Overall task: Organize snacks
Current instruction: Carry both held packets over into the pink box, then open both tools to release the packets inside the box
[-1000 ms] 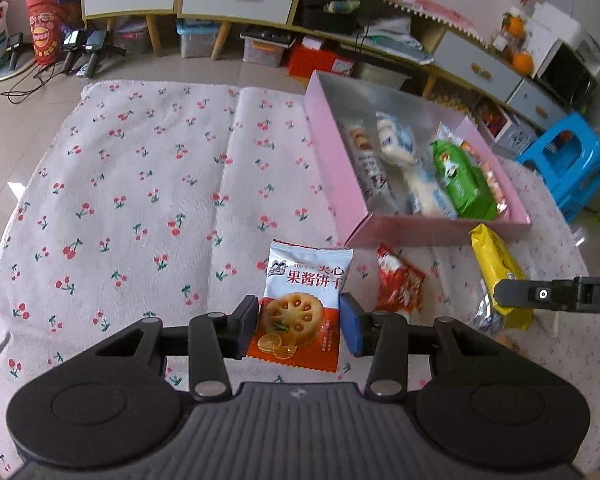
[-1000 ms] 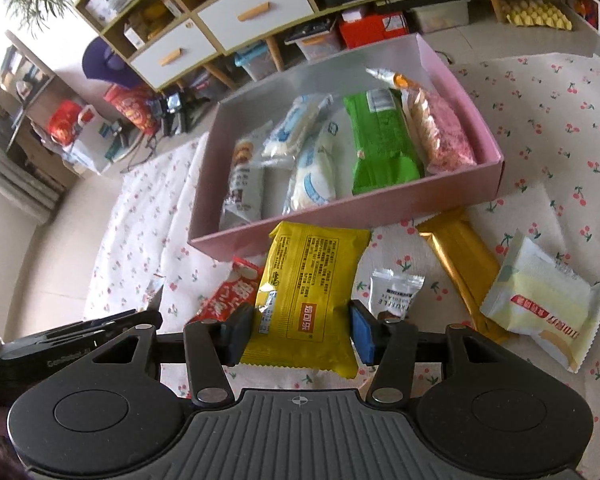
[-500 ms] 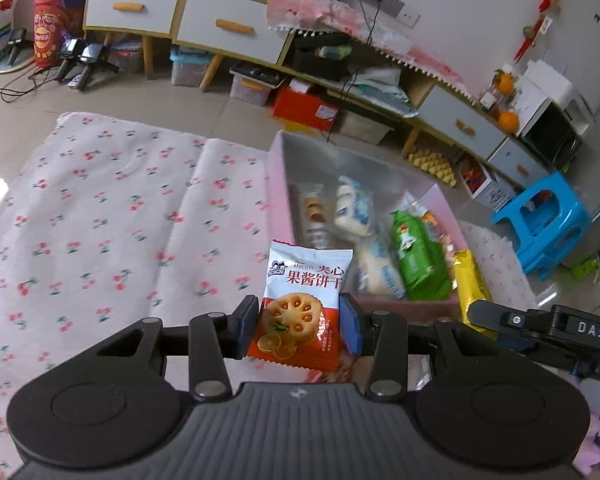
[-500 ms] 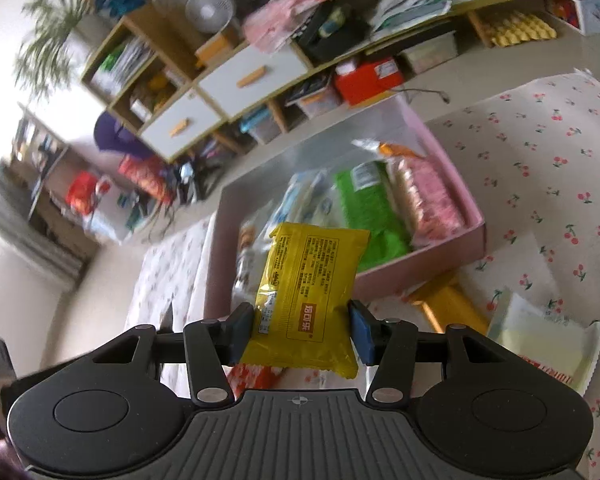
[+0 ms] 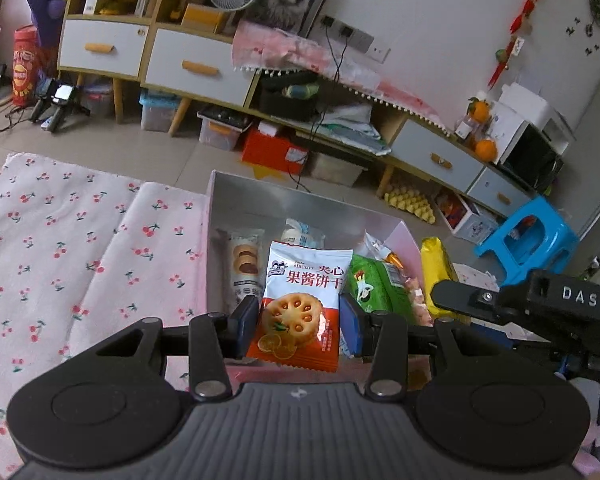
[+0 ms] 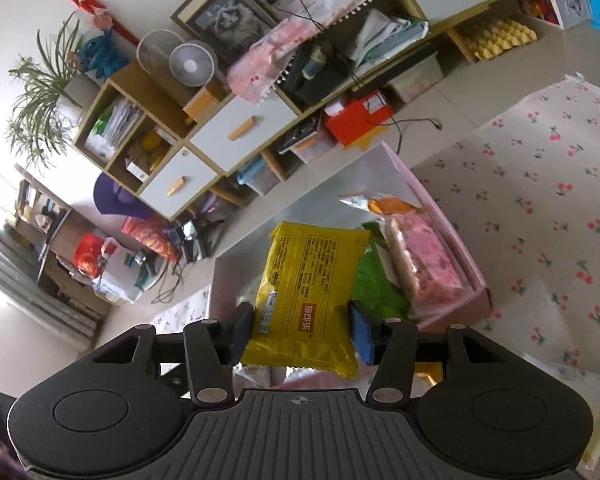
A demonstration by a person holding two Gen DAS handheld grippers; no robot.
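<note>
Both held packets (image 5: 302, 304) (image 6: 306, 296) hang over the box (image 5: 236, 192).

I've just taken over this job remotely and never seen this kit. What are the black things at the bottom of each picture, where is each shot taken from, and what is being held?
There is no robot arm here. A person holds a pair of tongs in each hand, and a wide-angle camera on each looks forward along its fingers.

In the left view, the left tongs are shut on a white and red biscuit packet. In the right view, the right tongs are shut on a yellow packet.

Both packets are held over a pink box that already contains snacks, including a green packet. The box sits on a cherry-print cloth.
</note>
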